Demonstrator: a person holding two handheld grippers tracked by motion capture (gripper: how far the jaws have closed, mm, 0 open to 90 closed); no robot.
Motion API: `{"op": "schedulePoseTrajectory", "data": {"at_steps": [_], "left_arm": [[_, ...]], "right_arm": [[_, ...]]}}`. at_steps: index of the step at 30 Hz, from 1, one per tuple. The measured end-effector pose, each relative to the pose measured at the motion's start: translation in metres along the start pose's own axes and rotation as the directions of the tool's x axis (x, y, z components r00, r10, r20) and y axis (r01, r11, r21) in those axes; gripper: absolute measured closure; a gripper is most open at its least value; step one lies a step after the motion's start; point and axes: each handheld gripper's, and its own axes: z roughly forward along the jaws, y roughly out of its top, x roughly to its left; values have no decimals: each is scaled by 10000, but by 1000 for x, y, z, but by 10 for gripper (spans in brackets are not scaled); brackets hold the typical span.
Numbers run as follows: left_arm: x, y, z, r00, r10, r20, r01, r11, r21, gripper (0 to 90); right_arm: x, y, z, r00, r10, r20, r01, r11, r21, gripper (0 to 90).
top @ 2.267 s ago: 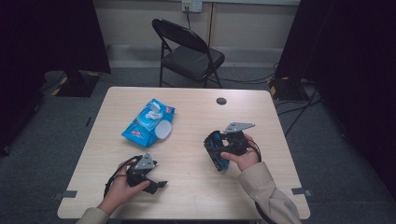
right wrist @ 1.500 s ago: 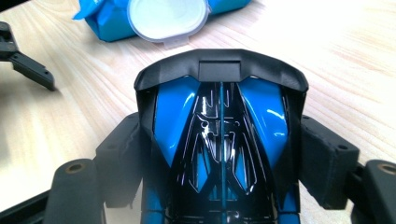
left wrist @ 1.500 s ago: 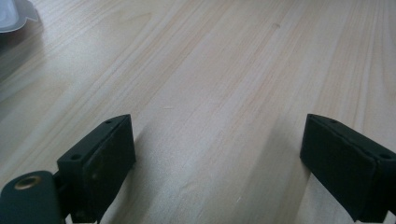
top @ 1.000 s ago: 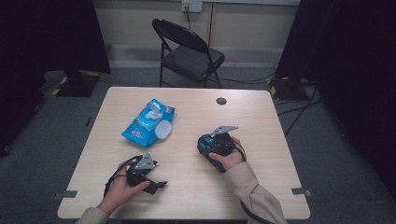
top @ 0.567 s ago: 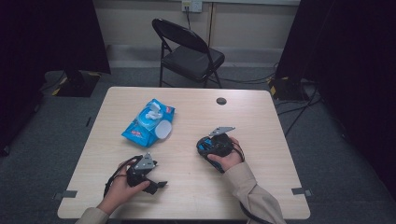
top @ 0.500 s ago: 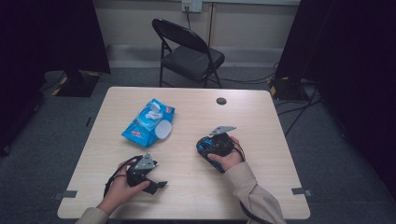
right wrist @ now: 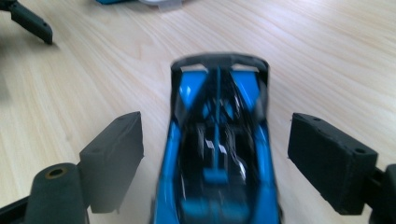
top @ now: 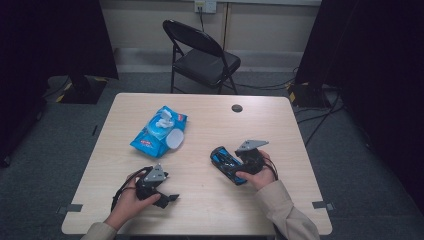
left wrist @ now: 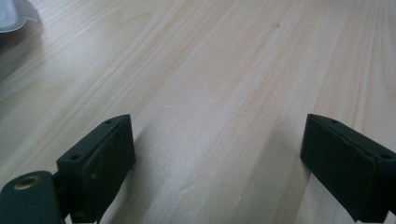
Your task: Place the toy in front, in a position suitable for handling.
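Blue-and-black toy car [right wrist: 217,154] lies between the right gripper's [right wrist: 215,158] just-opened, untouching jaws.

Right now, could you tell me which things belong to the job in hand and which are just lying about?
In hand:
- blue toy car, between the right gripper's open jaws
- table

Lying about:
- wipes pack
- folding chair
- left gripper, open
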Motion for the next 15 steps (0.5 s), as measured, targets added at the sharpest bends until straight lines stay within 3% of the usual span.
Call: {"op": "schedulePoseTrajectory", "data": {"at_steps": [6, 12, 15], "left_arm": [[0, 0, 0, 10000, 5, -1, -5, 10000, 3, 94], [0, 0, 0, 10000, 5, -2, -5, 10000, 4, 94], [0, 0, 0, 10000, 4, 0, -4, 10000, 3, 94]], "right_arm": [[-3, -21, -19, 10000, -17, -73, 16, 10000, -82, 157], [-3, -38, -25, 9999, 141, 30, -140, 9998, -148, 148], [0, -48, -21, 9996, -285, 50, 285, 9996, 56, 135]]}}
